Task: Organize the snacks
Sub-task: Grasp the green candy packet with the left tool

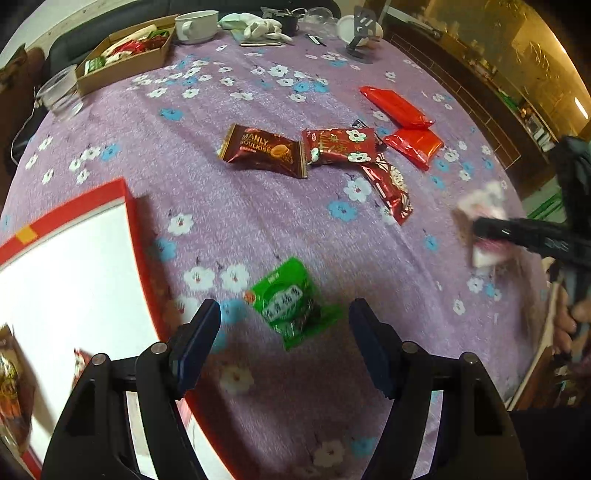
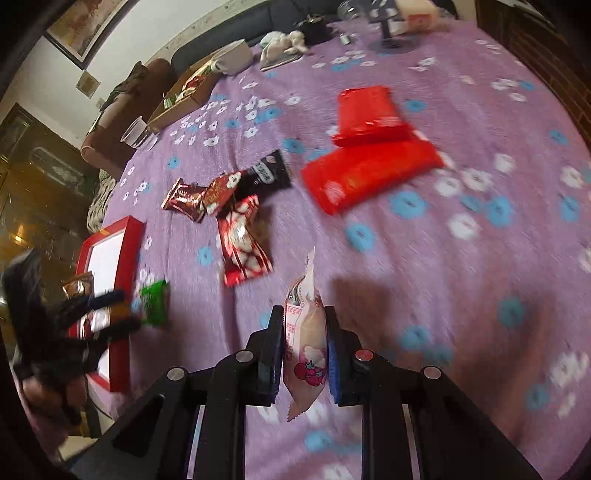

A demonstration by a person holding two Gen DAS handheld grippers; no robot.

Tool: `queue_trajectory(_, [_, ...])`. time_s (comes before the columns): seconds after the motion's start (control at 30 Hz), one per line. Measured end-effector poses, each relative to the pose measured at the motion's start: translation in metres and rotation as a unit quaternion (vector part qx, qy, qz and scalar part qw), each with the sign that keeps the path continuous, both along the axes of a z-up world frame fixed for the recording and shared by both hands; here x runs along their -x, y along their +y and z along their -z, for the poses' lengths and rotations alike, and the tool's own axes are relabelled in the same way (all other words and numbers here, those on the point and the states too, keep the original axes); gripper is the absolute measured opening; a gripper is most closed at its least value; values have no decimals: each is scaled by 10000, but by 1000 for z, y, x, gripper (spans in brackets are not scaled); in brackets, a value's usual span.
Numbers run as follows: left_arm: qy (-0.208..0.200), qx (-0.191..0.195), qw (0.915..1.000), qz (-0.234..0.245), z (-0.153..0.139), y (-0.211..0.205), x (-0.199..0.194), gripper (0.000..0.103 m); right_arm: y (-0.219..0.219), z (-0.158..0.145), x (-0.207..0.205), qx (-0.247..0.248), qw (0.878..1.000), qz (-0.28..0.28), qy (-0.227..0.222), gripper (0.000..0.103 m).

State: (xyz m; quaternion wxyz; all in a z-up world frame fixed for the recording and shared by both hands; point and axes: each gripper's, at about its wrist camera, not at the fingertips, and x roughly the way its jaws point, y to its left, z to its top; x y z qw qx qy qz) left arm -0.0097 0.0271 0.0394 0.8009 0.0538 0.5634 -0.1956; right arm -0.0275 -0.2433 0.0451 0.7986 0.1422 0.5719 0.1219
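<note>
My left gripper [image 1: 284,314] is open just above a green snack packet [image 1: 293,302] on the purple flowered cloth. The red-rimmed white box [image 1: 70,266] lies to its left, with brown packets inside at its near corner. My right gripper [image 2: 304,325] is shut on a pink-and-white strawberry snack packet [image 2: 306,332], held upright above the cloth; it shows blurred in the left wrist view [image 1: 484,229]. A brown packet [image 1: 264,149], dark red packets [image 1: 340,146] and two bright red packets [image 1: 399,105] lie mid-table.
A cardboard tray of snacks [image 1: 122,55], a clear plastic cup [image 1: 61,92], a white bowl [image 1: 195,26], a cloth [image 1: 255,24] and a black stand [image 1: 360,33] sit along the far edge. The table edge drops off at right.
</note>
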Motion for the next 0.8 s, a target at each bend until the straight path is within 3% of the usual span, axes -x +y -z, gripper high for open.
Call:
queue_trajectory(0.3, [46,-478,9987,195,21,-14,-4,72,-27,2,29,-14,9993,375,61,20])
queue_trajectory(0.4, [-172,-679,9969,350,25,-22,4,71,-21,9,28,45,9993,339,171,20])
queue_trajectory(0.7, [-453,-622,9939,787,22,-42,11,38,-11,22,28,-19,9990,326,303,23])
queue_trajectory(0.8, [-451,-728,9930,818,20,-48,10,35,-12,22,31,-52,9990,329,283,23])
